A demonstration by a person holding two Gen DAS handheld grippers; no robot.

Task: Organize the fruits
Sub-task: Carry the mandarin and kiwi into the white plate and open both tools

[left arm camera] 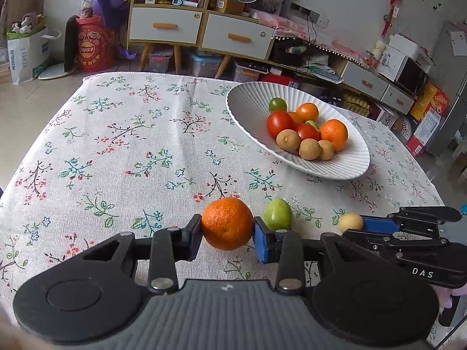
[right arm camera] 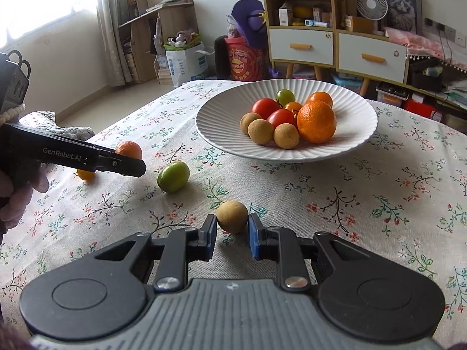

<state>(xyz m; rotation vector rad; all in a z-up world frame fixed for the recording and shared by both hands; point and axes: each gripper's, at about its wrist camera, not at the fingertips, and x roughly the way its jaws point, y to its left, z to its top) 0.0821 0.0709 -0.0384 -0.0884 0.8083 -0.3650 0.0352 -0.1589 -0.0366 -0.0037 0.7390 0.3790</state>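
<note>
- Nearest in the left wrist view, the left gripper (left arm camera: 227,227) clamps a mandarin orange (left arm camera: 227,223) between its pads, raised just above the floral tablecloth (left arm camera: 131,151).
- In the right wrist view, the right gripper (right arm camera: 232,229) is closed narrow on a small tan longan (right arm camera: 232,216); whether the fruit has left the cloth cannot be told.
- Just beyond, a green fruit (right arm camera: 173,176) lies loose on the cloth, and a small orange fruit (right arm camera: 86,174) sits partly hidden behind the left gripper.
- Farther off stands the white ribbed bowl (right arm camera: 359,143), already holding tomatoes, longans and oranges.
- To do this step well, carry each fruit over the bowl's near rim, keeping the grip steady.
- Lower it into a bare patch, likely the near side, and release low so nothing rolls out.
</note>
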